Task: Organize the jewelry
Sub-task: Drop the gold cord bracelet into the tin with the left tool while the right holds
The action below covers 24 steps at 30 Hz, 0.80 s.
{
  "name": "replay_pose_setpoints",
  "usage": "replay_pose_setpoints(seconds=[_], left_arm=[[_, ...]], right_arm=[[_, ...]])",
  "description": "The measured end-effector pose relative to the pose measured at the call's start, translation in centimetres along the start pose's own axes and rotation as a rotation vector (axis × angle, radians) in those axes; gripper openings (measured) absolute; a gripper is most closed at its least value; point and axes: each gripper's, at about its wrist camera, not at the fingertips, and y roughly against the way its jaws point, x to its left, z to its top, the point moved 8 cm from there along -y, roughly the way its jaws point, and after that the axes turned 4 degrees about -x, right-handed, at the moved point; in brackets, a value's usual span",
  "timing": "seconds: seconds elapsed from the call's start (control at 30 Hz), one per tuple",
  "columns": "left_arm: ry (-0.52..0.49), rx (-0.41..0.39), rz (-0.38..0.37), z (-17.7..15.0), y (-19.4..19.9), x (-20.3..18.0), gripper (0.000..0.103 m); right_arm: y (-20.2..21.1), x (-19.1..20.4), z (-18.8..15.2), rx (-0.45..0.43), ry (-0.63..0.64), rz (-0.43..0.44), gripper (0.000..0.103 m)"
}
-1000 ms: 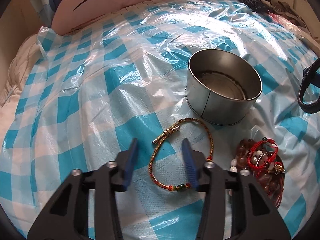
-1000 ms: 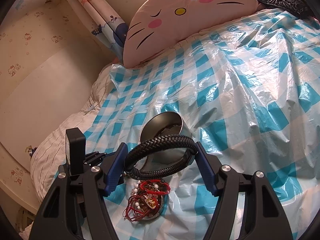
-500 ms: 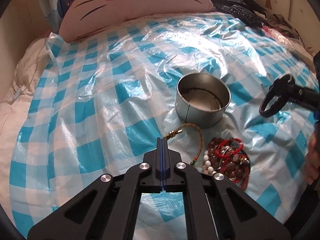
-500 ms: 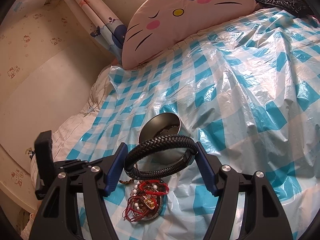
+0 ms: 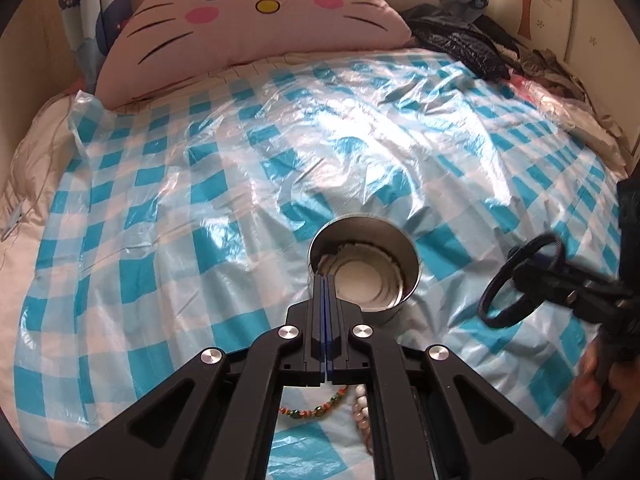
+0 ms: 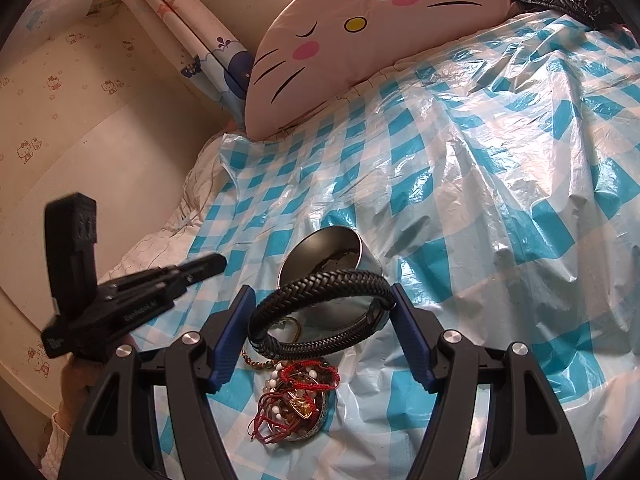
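Note:
My left gripper (image 5: 325, 278) is shut with nothing between its pads and hangs above the sheet, its tips in front of the round metal tin (image 5: 416, 276). Beneath it, a gold-and-red cord bracelet (image 5: 316, 406) lies on the sheet beside some pale beads (image 5: 360, 400). My right gripper (image 6: 321, 291) grips a black braided bracelet (image 6: 320, 280) across its width with its blue pads, held in the air in front of the tin (image 6: 320, 240). A pile of red cords and beads (image 6: 296, 396) sits below it. The left gripper (image 6: 216, 262) shows at the left of the right wrist view.
A blue-and-white checked plastic sheet (image 5: 200, 208) covers the bed. A pink cat-face cushion (image 5: 256, 20) leans at the far end, with dark clothing (image 5: 460, 44) to its right. A hand (image 5: 588, 392) holds the right gripper's handle. Wall and curtain (image 6: 120, 100) stand left.
The left gripper's jaws closed from open around the cord bracelet to fully shut, and it rose away from the sheet; the cord bracelet stayed lying there. The right gripper kept still with the black bracelet.

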Motion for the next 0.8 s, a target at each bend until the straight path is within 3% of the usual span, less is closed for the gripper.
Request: replay_pose_setpoints(seconds=[0.07, 0.17, 0.2, 0.27, 0.37, 0.4, 0.47, 0.5, 0.53, 0.8], left_arm=[[-0.025, 0.059, -0.001, -2.3, -1.8, 0.6, 0.008], [-0.089, 0.115, 0.026, -4.9, -4.3, 0.9, 0.040], [-0.108, 0.119, 0.041, -5.3, -4.8, 1.1, 0.046], [-0.119, 0.124, 0.052, -5.6, -5.8, 1.2, 0.047], [-0.135, 0.142, 0.066, -6.2, -7.0, 1.0, 0.043], [-0.144, 0.146, 0.066, -6.4, -7.1, 0.9, 0.031], [-0.150, 0.150, 0.080, -6.5, -7.0, 0.8, 0.026], [-0.148, 0.153, 0.085, -6.5, -6.8, 0.8, 0.012], [-0.140, 0.162, 0.084, -6.7, -6.6, 0.8, 0.006], [-0.056, 0.095, 0.041, -5.5, -1.6, 1.6, 0.006]], right_arm=[[0.1, 0.2, 0.1, 0.000, -0.002, 0.014, 0.066], [0.0, 0.4, 0.1, 0.001, 0.003, 0.022, 0.066], [0.0, 0.4, 0.0, 0.003, 0.002, 0.023, 0.066], [0.0, 0.4, 0.0, 0.005, -0.001, 0.024, 0.066], [-0.1, 0.4, 0.0, 0.007, -0.001, 0.025, 0.066], [-0.1, 0.4, 0.0, 0.008, -0.001, 0.025, 0.066], [-0.1, 0.4, 0.0, 0.010, 0.000, 0.025, 0.066], [-0.2, 0.4, 0.0, 0.011, 0.000, 0.025, 0.066], [-0.1, 0.5, 0.0, 0.011, 0.001, 0.024, 0.066], [-0.2, 0.2, 0.1, 0.004, -0.006, 0.015, 0.066]])
